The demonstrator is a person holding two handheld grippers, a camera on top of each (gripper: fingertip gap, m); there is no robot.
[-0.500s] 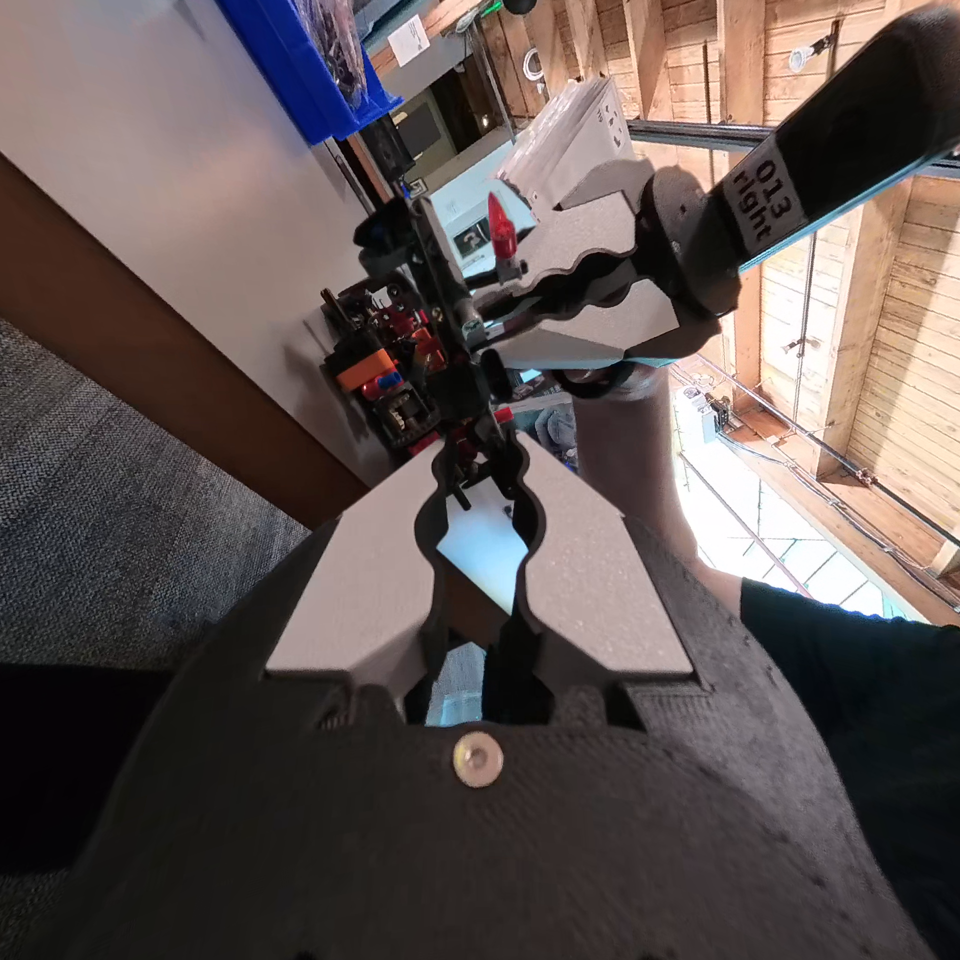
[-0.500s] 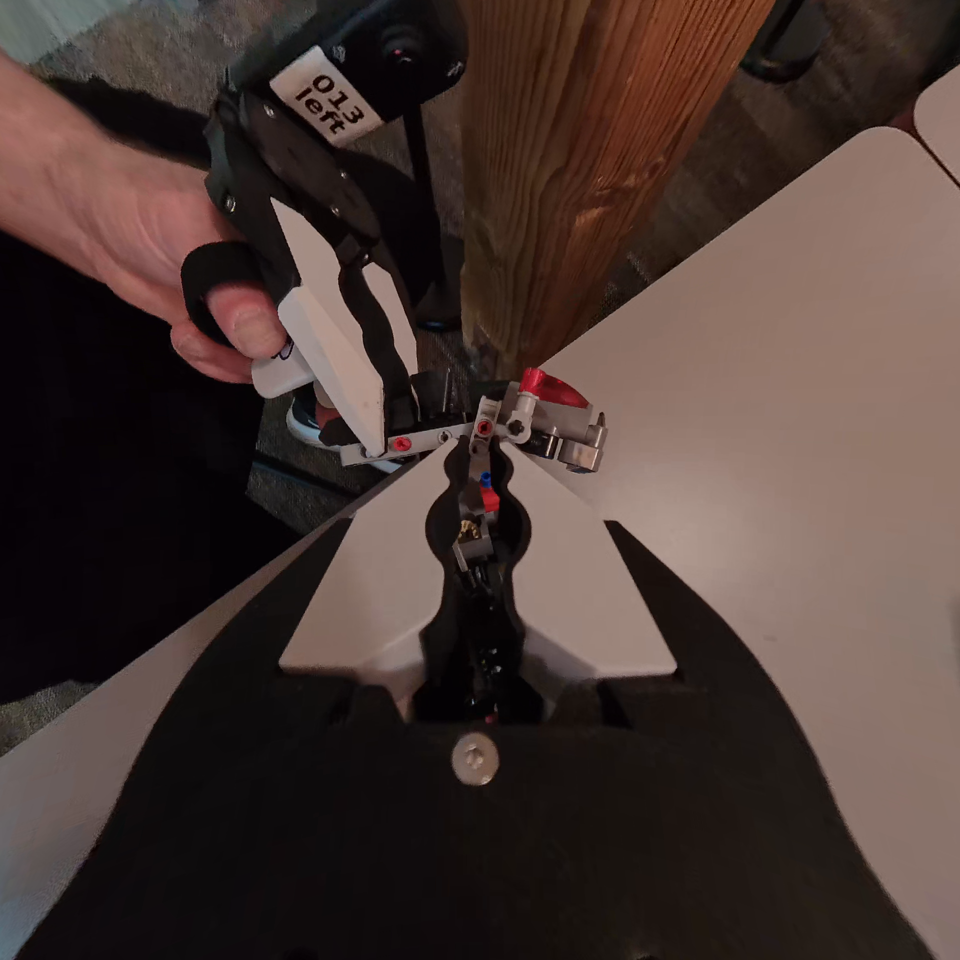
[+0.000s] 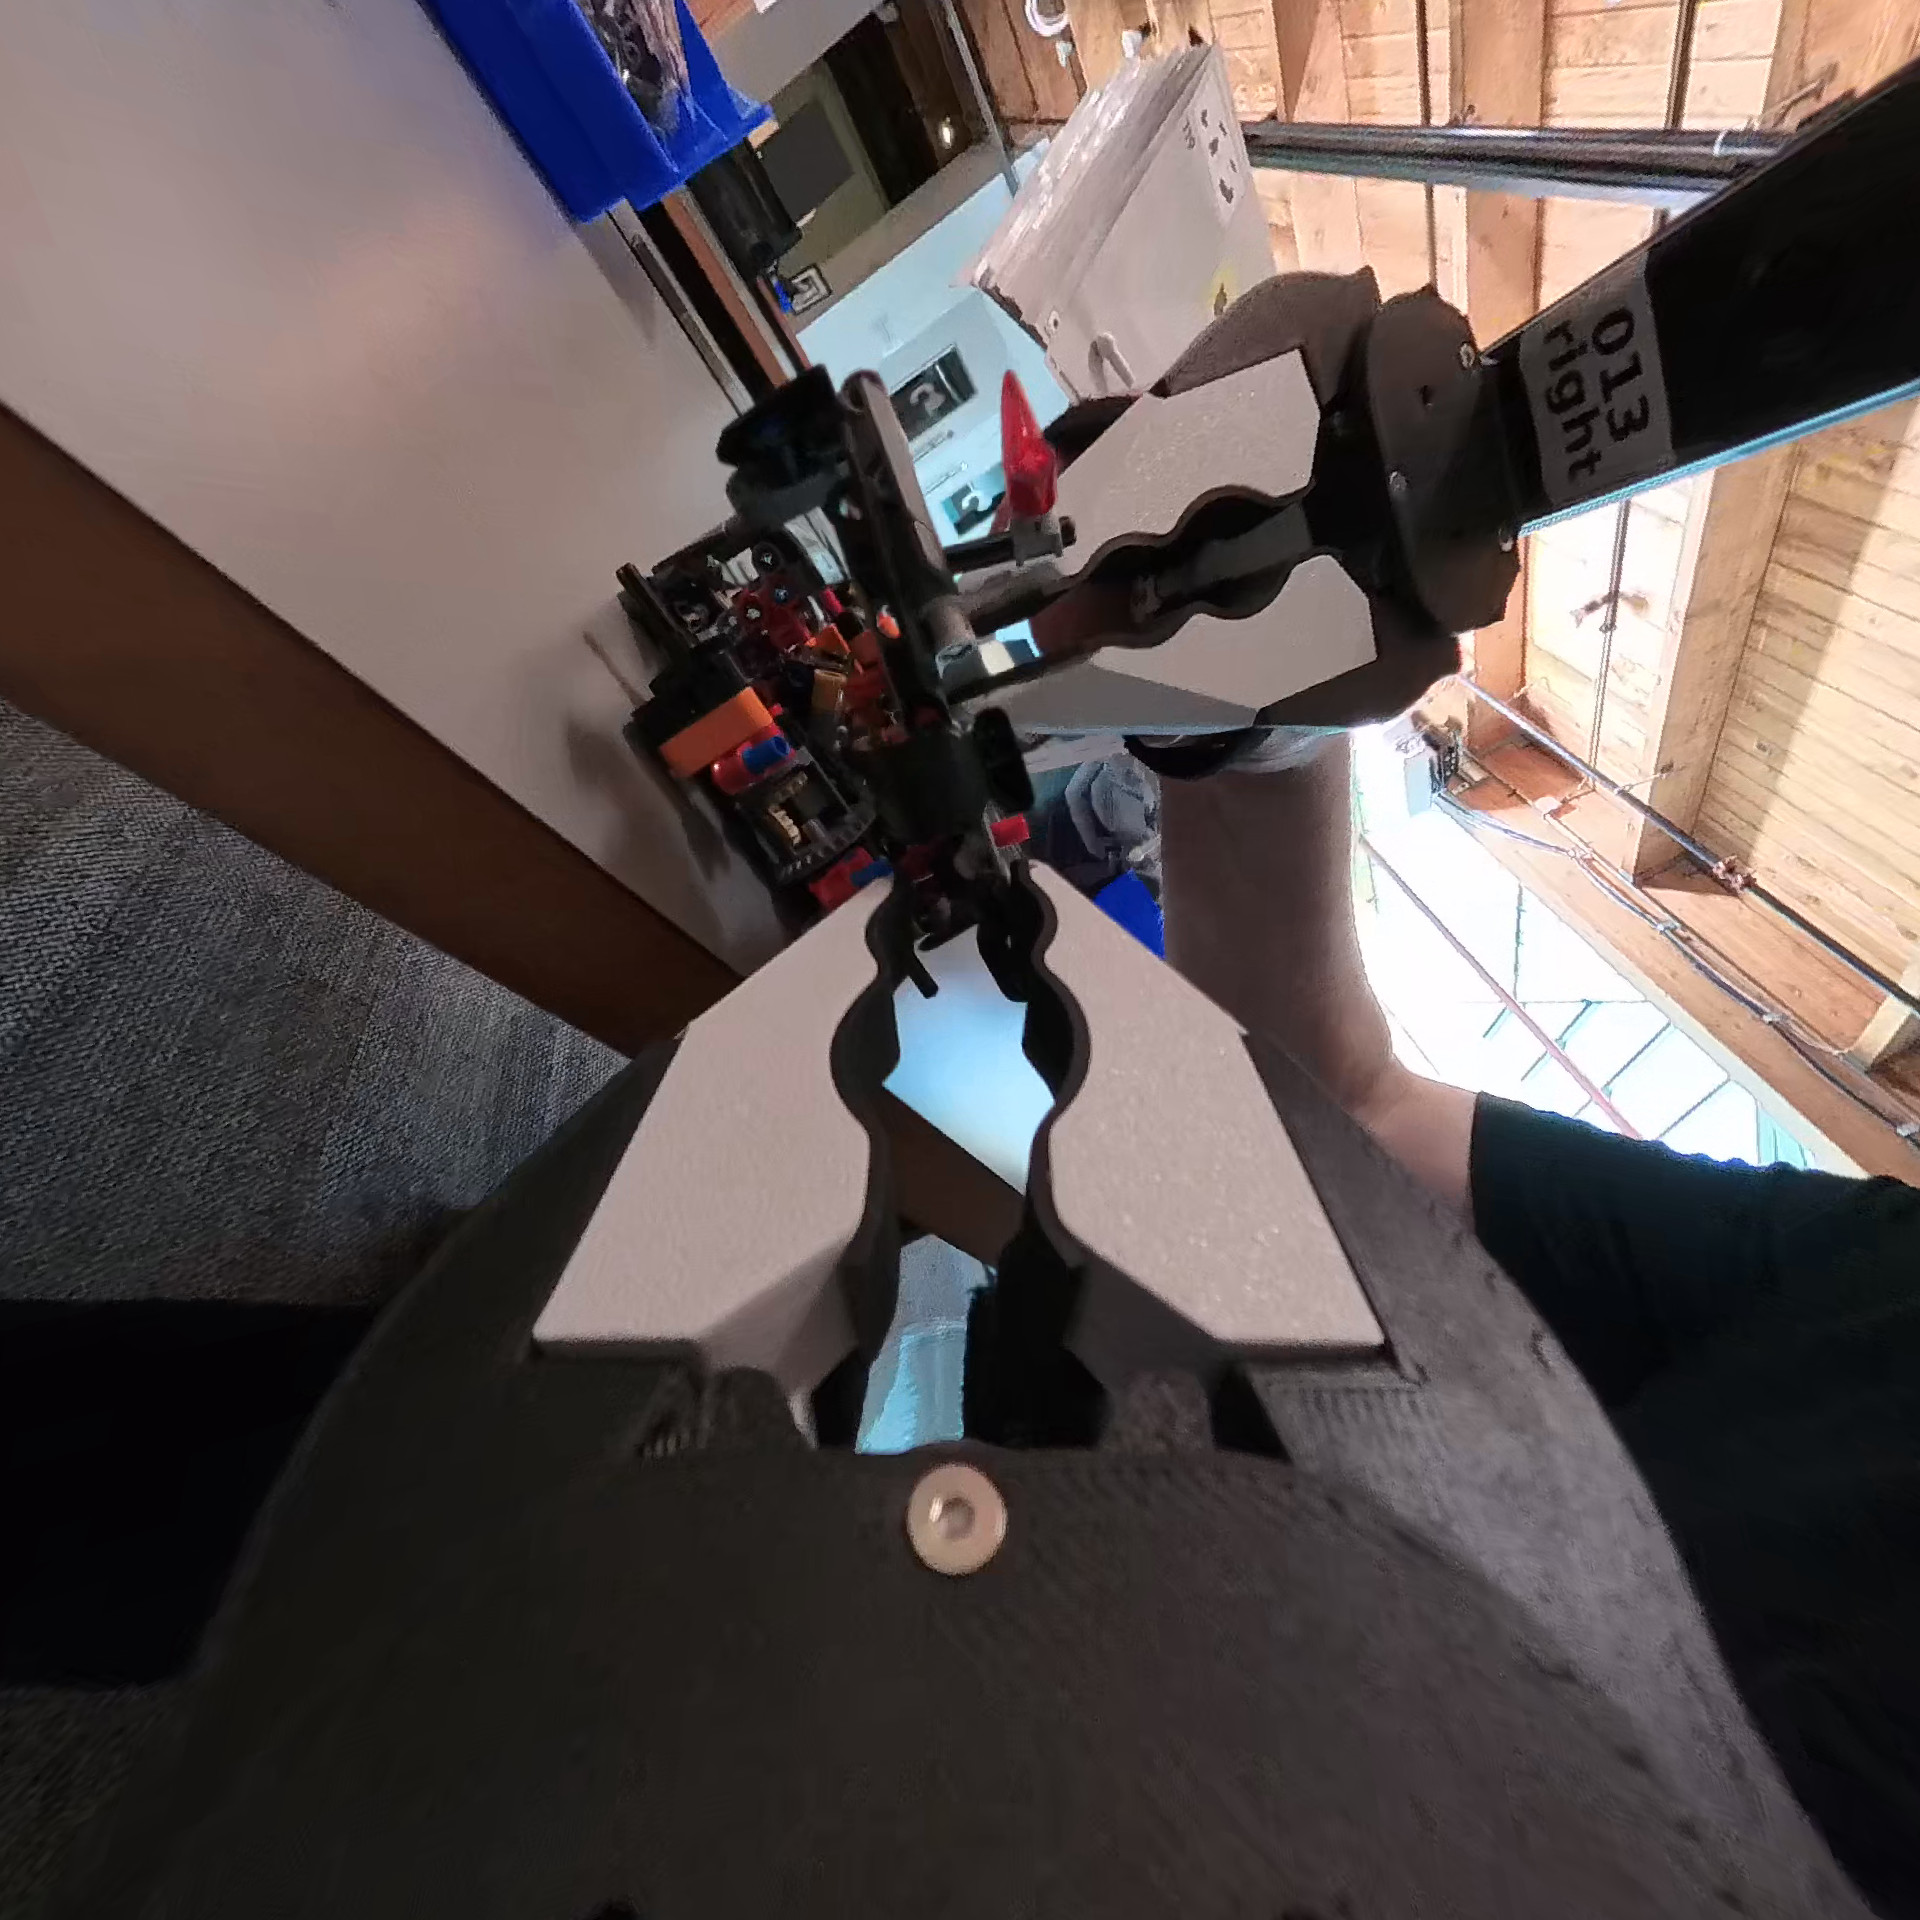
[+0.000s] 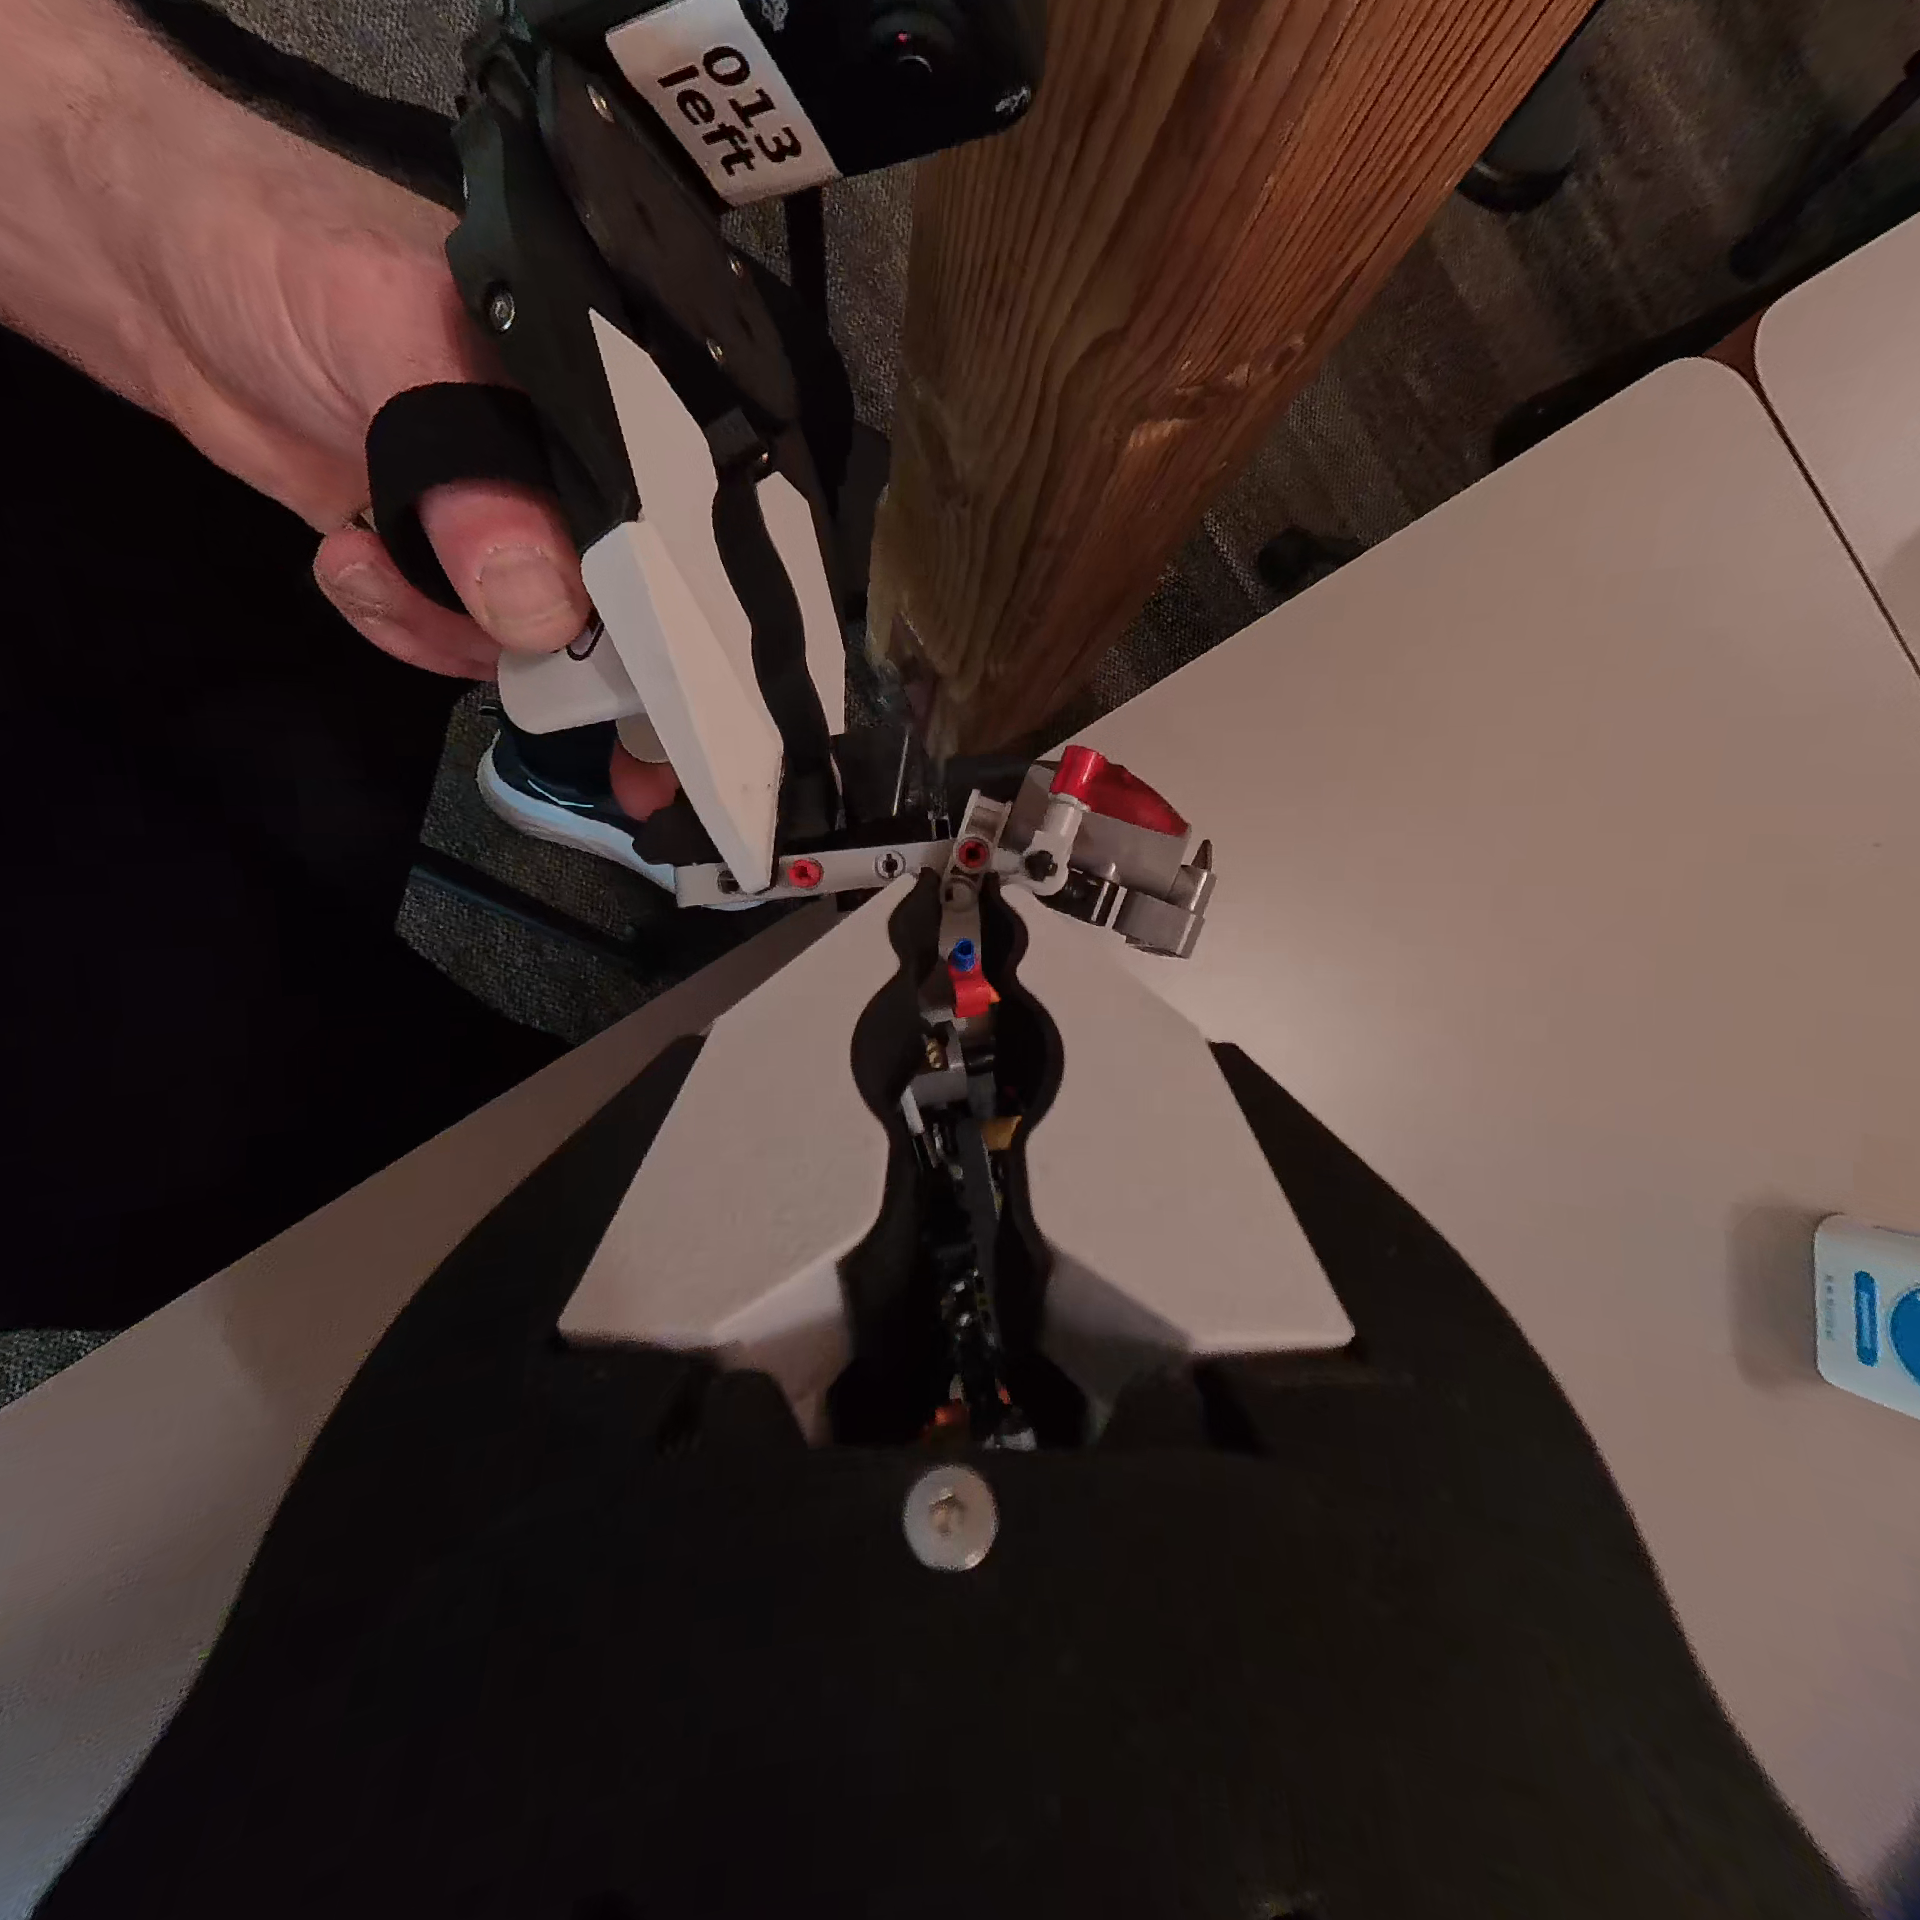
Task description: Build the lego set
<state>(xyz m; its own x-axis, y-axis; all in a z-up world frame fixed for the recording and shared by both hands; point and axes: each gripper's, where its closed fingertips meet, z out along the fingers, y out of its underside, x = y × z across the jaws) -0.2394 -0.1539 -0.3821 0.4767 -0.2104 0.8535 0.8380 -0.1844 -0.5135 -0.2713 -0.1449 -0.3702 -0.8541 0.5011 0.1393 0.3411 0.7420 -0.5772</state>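
Observation:
A lego assembly [image 4: 1081,842] of grey beams, black parts and a red piece is held in the air over the table's corner, between both grippers. My right gripper [image 4: 961,896] is shut on its black stem, which runs back between the fingers. My left gripper [image 4: 795,831] comes in from the upper left and is shut on the end of the grey beam. In the left wrist view my left gripper [image 3: 956,909] clamps the assembly [image 3: 914,623] at its tips. The right gripper [image 3: 1049,613] grips the assembly from the right, below its red cone [image 3: 1023,457].
A white table [image 4: 1507,831] lies below, with a pile of loose lego parts [image 3: 758,707] on it. A wooden post [image 4: 1143,312] stands just past the table's corner. A white and blue device [image 4: 1870,1320] lies at the right edge. A blue bin [image 3: 613,94] stands farther off. A person's hand [image 4: 260,312] holds the left gripper. Less than 4 cm separates the two grippers' tips.
Almost nothing has changed. Both grippers still hold the assembly in the same place. The left gripper's handle has tilted slightly.

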